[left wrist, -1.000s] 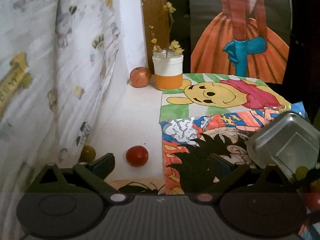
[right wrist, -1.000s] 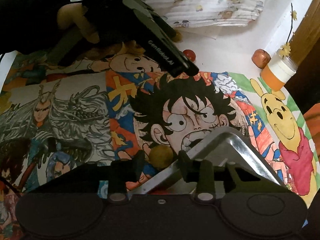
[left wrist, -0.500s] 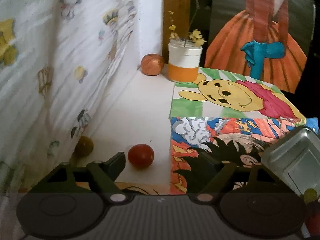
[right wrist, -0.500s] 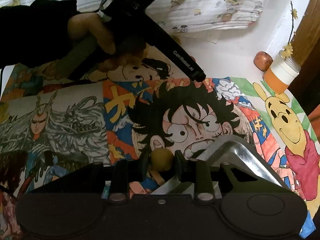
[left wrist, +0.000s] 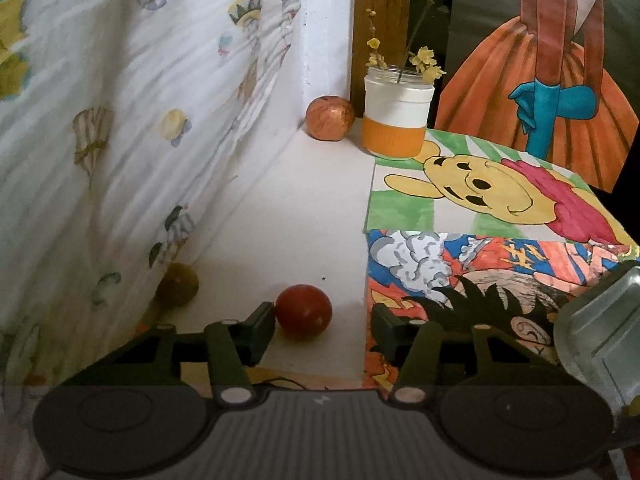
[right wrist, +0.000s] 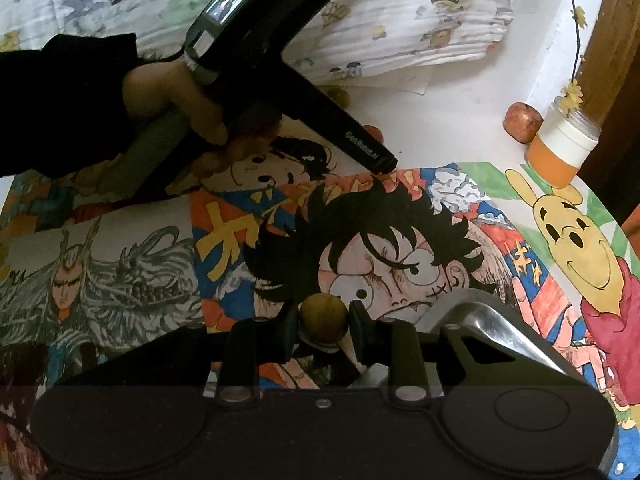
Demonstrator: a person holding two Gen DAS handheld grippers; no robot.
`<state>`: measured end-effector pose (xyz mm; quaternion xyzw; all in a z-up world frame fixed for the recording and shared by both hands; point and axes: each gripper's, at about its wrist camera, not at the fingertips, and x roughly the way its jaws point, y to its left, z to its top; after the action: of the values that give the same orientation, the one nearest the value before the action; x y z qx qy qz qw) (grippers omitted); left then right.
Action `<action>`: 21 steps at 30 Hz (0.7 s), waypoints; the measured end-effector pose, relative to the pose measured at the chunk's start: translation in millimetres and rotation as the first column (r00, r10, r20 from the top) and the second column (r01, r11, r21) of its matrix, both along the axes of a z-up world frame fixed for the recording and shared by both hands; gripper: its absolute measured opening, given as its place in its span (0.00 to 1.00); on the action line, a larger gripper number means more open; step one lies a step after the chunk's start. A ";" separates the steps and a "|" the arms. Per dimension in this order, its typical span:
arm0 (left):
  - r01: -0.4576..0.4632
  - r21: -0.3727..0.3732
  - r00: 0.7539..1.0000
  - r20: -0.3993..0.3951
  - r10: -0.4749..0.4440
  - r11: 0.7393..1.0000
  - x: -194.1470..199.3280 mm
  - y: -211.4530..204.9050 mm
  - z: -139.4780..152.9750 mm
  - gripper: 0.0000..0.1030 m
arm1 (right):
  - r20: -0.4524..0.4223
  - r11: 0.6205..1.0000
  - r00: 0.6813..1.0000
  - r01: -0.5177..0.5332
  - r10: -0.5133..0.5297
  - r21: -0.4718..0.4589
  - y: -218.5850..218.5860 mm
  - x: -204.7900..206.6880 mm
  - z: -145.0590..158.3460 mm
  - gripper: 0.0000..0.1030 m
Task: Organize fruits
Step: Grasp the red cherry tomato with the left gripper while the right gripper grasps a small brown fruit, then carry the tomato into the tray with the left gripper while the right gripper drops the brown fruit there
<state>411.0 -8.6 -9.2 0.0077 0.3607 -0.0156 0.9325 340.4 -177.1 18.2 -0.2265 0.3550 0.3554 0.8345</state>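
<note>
A red round fruit [left wrist: 304,310] lies on the white table just in front of my open left gripper [left wrist: 322,326], near its left finger. A dull yellow-green fruit [left wrist: 177,285] sits by the cloth to its left. A reddish apple [left wrist: 330,118] stands at the back corner and also shows in the right wrist view [right wrist: 522,123]. My right gripper [right wrist: 324,326] is shut on a brownish-yellow fruit [right wrist: 323,319], held above the drawings beside the metal tray [right wrist: 488,320]. The tray's corner also shows in the left wrist view [left wrist: 600,320].
A white-and-orange jar [left wrist: 398,120] with yellow flowers stands next to the apple. A printed cloth [left wrist: 120,120] hangs along the left. Coloured drawings [right wrist: 380,248] cover the table. The hand holding the left gripper [right wrist: 280,80] crosses the right wrist view.
My right gripper has closed on the brownish-yellow fruit and lifted it beside the tray. My left gripper has moved forward toward the red fruit.
</note>
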 end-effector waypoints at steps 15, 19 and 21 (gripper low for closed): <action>-0.003 0.004 1.000 -0.003 0.003 1.000 2.5 -1.3 -3.7 0.31 | -0.005 1.000 1.000 0.014 -0.014 0.016 0.9 3.5 -0.1 0.29; 0.006 0.004 1.000 -0.002 -0.006 1.000 1.1 -2.8 -3.2 0.30 | -0.005 1.000 1.000 0.017 -0.017 0.018 0.4 3.5 -0.5 0.29; 0.006 0.005 1.000 -0.001 -0.006 1.000 -0.2 -2.8 -3.3 0.30 | -0.006 1.000 1.000 0.020 -0.020 0.021 -0.5 3.1 -1.0 0.29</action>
<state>410.8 -11.4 -12.5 0.0113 0.3610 -0.0172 0.9324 343.5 -177.6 17.2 -0.2129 0.3560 0.3515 0.8393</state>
